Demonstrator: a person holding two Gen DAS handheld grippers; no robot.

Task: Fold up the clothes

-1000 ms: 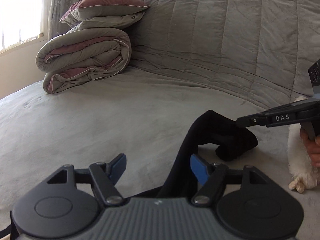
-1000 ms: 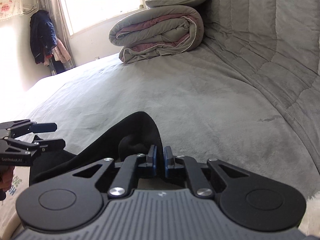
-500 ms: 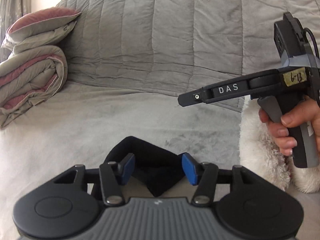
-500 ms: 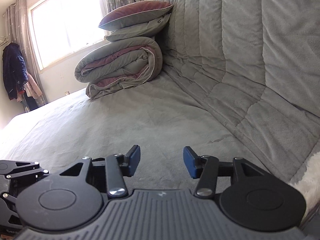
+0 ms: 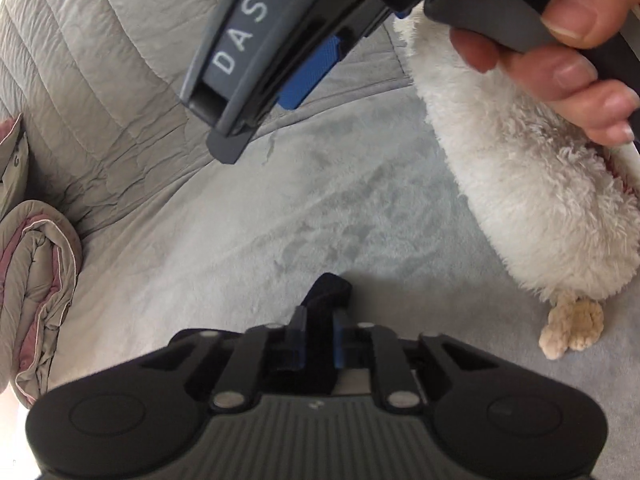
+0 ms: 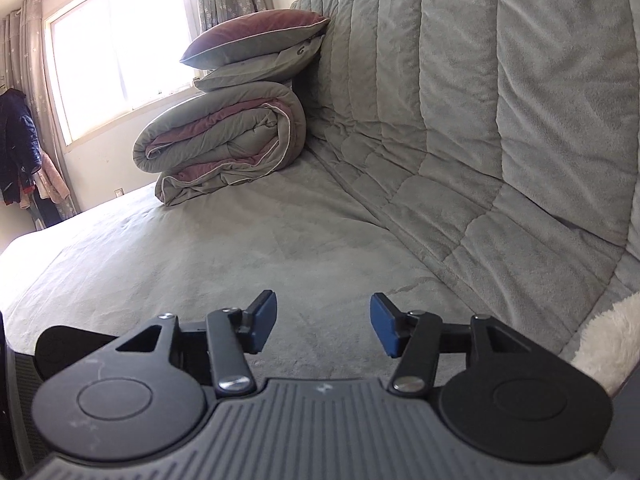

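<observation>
left wrist view: my left gripper [image 5: 318, 338] is clenching a fold of the black garment [image 5: 327, 294], the cloth is poking up between the two closed blue pads and sitting just over the grey bed cover [image 5: 304, 216]. the right gripper [image 5: 280, 52] is hovering above, close to the lens, blurry, "das" showing on its side, one blue pad [image 5: 310, 76] showing; can't tell its state from this view. a hand [image 5: 560, 40] is wrapping around its handle at top right. a white fluffy plush [image 5: 532, 184] is lying on the bed at right, with a tan paw [image 5: 572, 330] sticking out below it. a rolled grey and mauve duvet [image 5: 36, 292] is sitting at the left edge.

right wrist view: i'm seeing the right gripper [image 6: 323, 326] released, pads wide apart, nothing between them, hanging over bare bed cover [image 6: 240, 248]. the garment isn't showing here. the rolled duvet [image 6: 224, 144] is resting against the quilted backrest [image 6: 480, 100] with two pillows [image 6: 260, 52] stacking on top. a bright window [image 6: 120, 52] is behind, dark jacket [image 6: 16, 144] hanging at far left. a bit of the plush [image 6: 612, 344] is peeking in at the right edge.
</observation>
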